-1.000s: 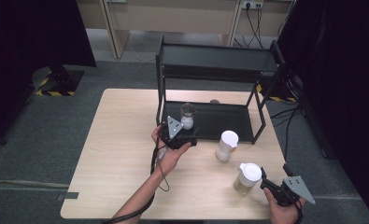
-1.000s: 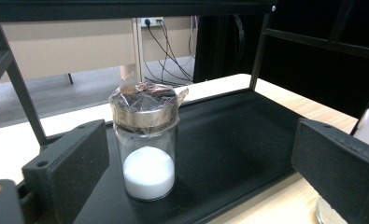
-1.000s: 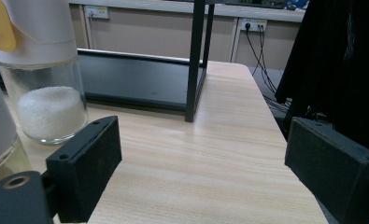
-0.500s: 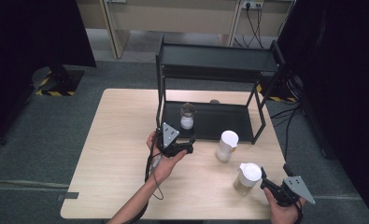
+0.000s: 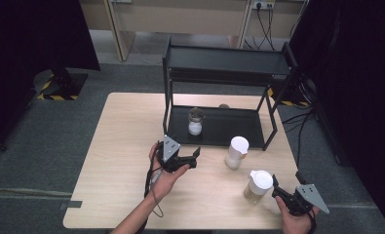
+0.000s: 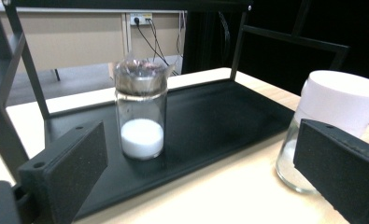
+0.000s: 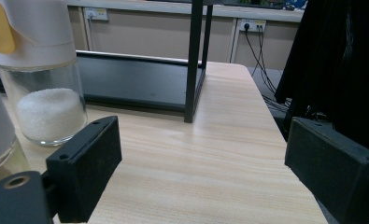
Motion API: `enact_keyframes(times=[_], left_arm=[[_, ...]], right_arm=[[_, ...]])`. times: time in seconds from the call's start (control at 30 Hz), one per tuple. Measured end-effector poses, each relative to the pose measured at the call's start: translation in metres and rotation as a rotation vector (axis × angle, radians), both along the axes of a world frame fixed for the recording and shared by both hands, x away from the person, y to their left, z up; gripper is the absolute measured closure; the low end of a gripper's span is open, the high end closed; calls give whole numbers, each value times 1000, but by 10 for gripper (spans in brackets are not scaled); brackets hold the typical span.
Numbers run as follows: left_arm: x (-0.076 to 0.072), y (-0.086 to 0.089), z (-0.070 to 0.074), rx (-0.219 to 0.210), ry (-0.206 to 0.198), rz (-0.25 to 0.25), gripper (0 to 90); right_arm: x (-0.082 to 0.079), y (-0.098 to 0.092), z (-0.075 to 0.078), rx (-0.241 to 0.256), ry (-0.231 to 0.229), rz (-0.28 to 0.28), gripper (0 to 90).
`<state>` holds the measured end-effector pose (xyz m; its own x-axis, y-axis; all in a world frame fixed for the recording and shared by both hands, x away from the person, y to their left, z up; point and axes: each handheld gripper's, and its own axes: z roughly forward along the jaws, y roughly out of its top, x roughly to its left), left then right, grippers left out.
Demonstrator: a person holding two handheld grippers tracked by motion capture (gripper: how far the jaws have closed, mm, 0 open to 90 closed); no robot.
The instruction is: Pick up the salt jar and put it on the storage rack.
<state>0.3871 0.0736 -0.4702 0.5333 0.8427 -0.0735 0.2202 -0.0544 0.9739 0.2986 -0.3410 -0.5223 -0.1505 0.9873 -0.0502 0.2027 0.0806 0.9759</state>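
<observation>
Backed off from the rack, the left gripper hovers over the table, jaws wide and empty; the right gripper waits wide by a white-lidded jar.

Left gripper view: the glass jar stands upright on the lower shelf; best to keep retreating level and clear of the capped jar.

Right gripper view: jars are cut off at the left edge.

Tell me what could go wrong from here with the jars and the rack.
1. The left gripper sits open between the rack and the middle jar; in the left gripper view that jar is right beside one jaw, so a swing could tip it.
2. The near jar stands close to the right gripper and the table edge; a nudge might knock it off.
</observation>
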Motion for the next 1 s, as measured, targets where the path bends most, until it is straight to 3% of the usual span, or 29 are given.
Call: enact_keyframes(times=[0.33, 0.63, 1.0], left_arm=[[-22, 11, -13, -24, 8, -4, 23], [-37, 15, -22, -46, -32, 2, 30], [-53, 20, -34, -52, -51, 3, 29]], right_arm=[[0, 1, 0, -2, 0, 0, 110], [0, 1, 0, 1, 1, 1, 111], [0, 1, 0, -2, 1, 1, 110]])
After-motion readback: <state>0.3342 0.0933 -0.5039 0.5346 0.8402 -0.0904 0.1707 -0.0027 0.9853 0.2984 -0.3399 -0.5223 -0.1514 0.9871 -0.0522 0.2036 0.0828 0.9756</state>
